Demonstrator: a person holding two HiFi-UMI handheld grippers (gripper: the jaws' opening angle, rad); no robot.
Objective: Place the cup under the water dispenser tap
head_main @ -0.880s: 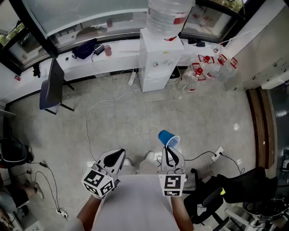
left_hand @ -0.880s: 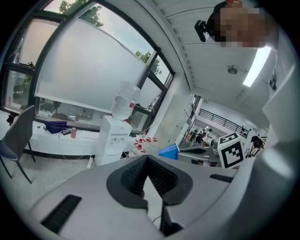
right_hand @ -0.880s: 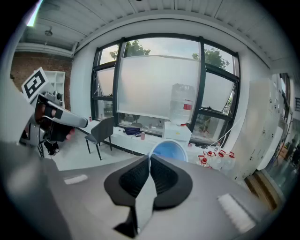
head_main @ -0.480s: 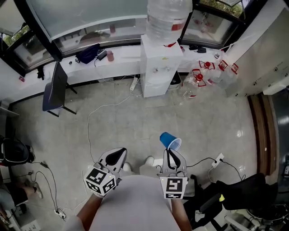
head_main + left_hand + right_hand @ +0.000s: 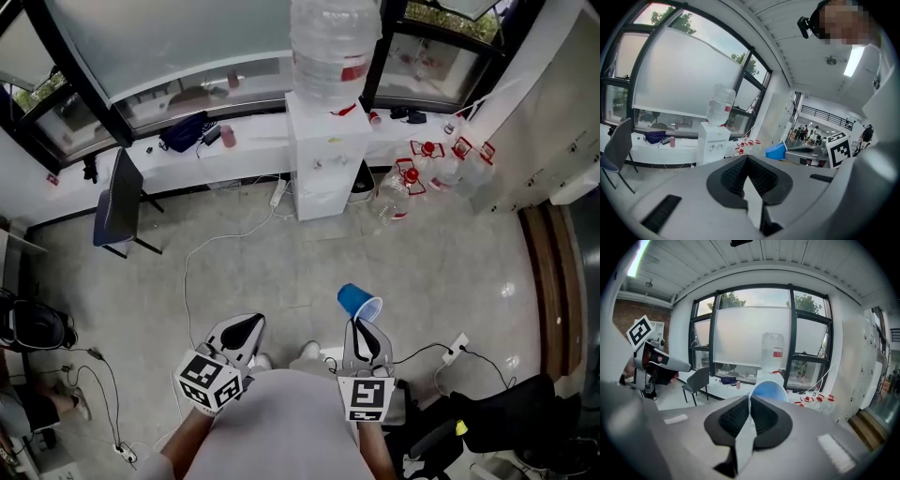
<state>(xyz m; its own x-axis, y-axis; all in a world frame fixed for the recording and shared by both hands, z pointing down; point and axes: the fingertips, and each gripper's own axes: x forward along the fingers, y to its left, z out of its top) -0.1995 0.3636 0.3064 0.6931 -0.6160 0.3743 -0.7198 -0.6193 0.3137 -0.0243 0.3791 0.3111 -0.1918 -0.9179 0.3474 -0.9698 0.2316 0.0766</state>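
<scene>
**Item:** cup (image 5: 357, 302), blue, pinched at its rim by the right gripper (image 5: 364, 325) jaws. It is held above the floor (image 5: 244, 253), well apart from the water dispenser (image 5: 323, 155).

**Left gripper** (image 5: 246, 330): jaws together, empty.

**Axis:** roughly along the jaws, base toward the dispenser, mouth toward the person.

**Handling:** probably turn it mouth-up before seating it under the tap.

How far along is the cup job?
Done: the right tongs are shut on the blue cup. In hand: the cup is held far from the water dispenser. Left: bring it there and set it under the tap. The left tongs are shut, empty.
</scene>
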